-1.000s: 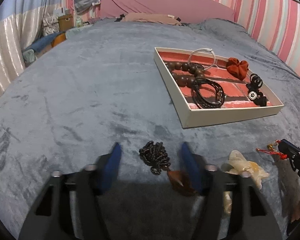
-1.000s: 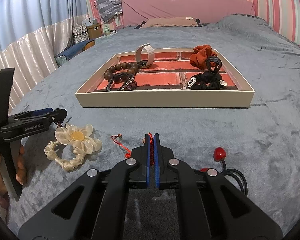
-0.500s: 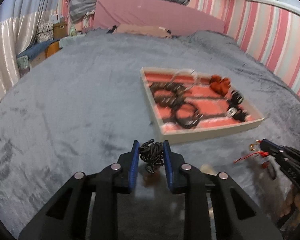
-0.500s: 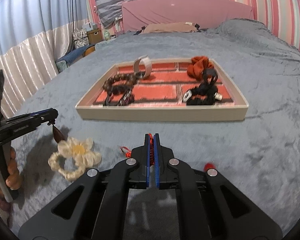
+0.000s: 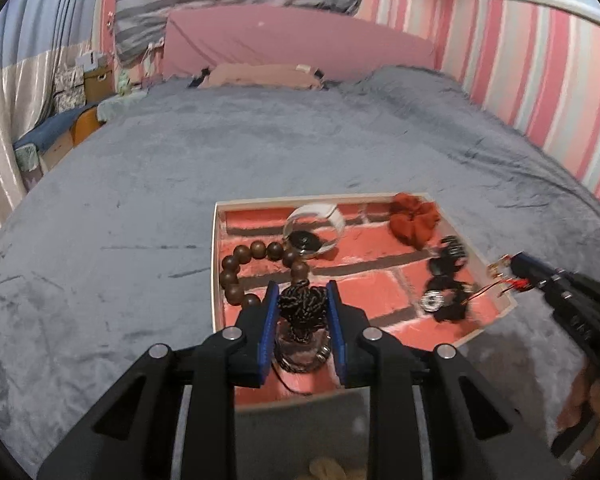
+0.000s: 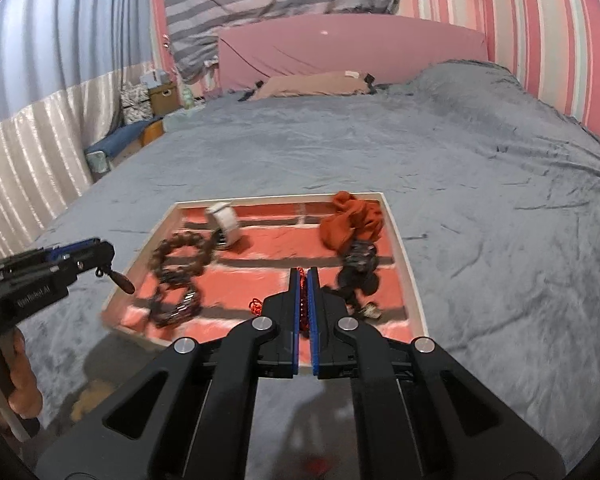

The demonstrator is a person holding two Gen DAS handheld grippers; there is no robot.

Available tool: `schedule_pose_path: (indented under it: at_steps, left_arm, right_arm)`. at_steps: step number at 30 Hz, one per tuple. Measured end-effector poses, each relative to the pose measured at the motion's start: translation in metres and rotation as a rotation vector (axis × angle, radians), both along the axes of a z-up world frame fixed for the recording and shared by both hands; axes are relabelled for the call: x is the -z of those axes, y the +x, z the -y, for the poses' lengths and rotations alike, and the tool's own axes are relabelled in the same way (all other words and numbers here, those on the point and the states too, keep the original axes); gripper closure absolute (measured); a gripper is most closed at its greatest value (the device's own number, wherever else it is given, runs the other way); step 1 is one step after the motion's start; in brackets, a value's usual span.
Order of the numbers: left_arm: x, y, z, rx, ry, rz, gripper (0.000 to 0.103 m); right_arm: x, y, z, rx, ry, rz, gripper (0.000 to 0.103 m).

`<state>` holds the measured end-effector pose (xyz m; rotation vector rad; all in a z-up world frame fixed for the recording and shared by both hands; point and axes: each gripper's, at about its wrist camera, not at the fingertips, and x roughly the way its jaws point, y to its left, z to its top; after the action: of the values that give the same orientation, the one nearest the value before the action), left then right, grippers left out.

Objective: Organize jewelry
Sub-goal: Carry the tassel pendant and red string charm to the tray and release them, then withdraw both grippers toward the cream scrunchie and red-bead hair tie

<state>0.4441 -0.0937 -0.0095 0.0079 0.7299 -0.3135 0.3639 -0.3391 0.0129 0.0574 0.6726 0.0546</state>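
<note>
My left gripper [image 5: 302, 304] is shut on a black braided cord piece [image 5: 303, 309] with a brown pendant hanging below it, held above the near left part of the brick-patterned tray [image 5: 215, 240]. My right gripper [image 6: 303, 292] is shut on a red cord bracelet [image 6: 302, 300], lifted over the tray's [image 6: 400, 240] near middle. In the left wrist view the right gripper [image 5: 512, 268] shows at the tray's right rim with red cord trailing from it. The left gripper [image 6: 100, 256] appears at the left in the right wrist view, the brown pendant [image 6: 122, 282] dangling.
The tray holds a brown bead bracelet [image 5: 244, 264], a white band [image 5: 320, 220], an orange scrunchie [image 5: 414, 222] and black hair ties [image 5: 446, 276]. A cream flower scrunchie [image 5: 328, 472] lies on the grey bedspread [image 5: 120, 220] near me. Pink headboard and striped walls stand behind.
Left gripper closed on the black cord piece and lifted it off the bedspread. Both grippers rose and moved forward over the tray, each carrying its piece.
</note>
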Motion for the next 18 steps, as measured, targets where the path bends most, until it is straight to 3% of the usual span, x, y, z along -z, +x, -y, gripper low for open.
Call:
schedule_pose_path:
  at_steps: [9,11,13,14,15,17,18]
  left_arm:
    - [0.046,0.027,0.004,-0.016,0.038,-0.100,0.076]
    - [0.048,0.028,0.004,-0.011,0.040,-0.114,0.066]
    - [0.047,0.026,0.004,-0.023,0.059,-0.103,0.048]
    - [0.046,0.025,0.003,-0.022,0.058,-0.102,0.043]
    - [0.043,0.023,0.002,-0.022,0.052,-0.095,0.036]
    - [0.035,0.017,-0.003,-0.024,0.023,-0.085,0.030]
    - [0.030,0.015,-0.005,-0.023,0.009,-0.083,0.025]
  right_arm:
    - [0.063,0.028,0.021,0.028,0.000,-0.161,0.097]
    - [0.072,0.029,0.023,0.027,0.007,-0.190,0.097]
    - [0.073,0.029,0.022,0.027,0.002,-0.195,0.093]
    - [0.072,0.028,0.021,0.028,0.001,-0.197,0.078]
    - [0.069,0.027,0.021,0.028,0.006,-0.195,0.049]
    - [0.057,0.019,0.022,0.033,0.012,-0.150,0.020]
    - [0.050,0.014,0.023,0.041,0.009,-0.121,0.013]
